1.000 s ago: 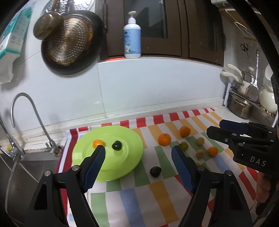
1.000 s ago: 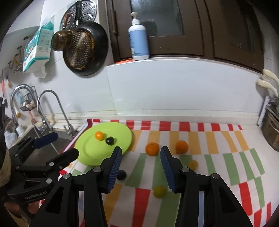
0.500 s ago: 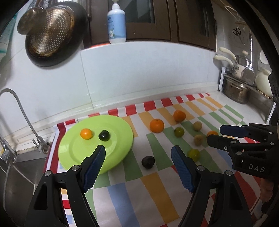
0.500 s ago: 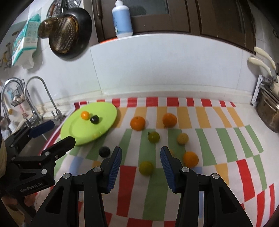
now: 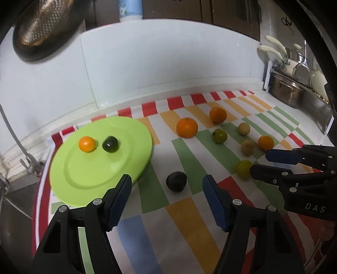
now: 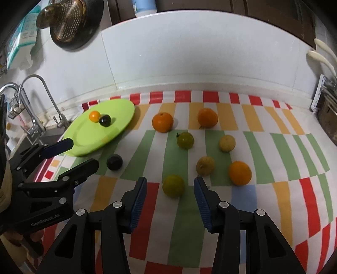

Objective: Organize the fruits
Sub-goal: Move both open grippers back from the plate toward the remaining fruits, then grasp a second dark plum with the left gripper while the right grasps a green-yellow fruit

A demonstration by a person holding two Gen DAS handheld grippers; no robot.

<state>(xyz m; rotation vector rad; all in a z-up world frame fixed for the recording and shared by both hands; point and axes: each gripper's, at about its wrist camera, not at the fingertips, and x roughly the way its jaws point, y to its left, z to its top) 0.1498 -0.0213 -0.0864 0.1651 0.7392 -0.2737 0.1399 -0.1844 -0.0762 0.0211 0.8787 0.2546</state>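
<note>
Left wrist view: the left gripper (image 5: 167, 187) has its blue pads apart, and its jaws have just been closing, with nothing pressed between them; a dark fruit (image 5: 176, 181) lies on the cloth just ahead of the gap. The right gripper (image 6: 170, 187) also stands apart, a yellow-green fruit (image 6: 173, 186) lying between its fingertips, untouched as far as the view tells. Beyond, the striped cloth (image 6: 261, 151) covering the bench carries eight loose fruits: three oranges, one dark fruit, two greenish ones and two pale yellowish ones. A green plate (image 5: 84, 170) at the cloth's left end holds two more, one small orange fruit (image 5: 87, 144) and one dark green fruit (image 5: 110, 144). Behind, a hanging pan (image 6: 69, 23) and a bottle (image 6: 145, 6) are cut off by the frame's top edge, and the pots at the right are only partly seen.
</note>
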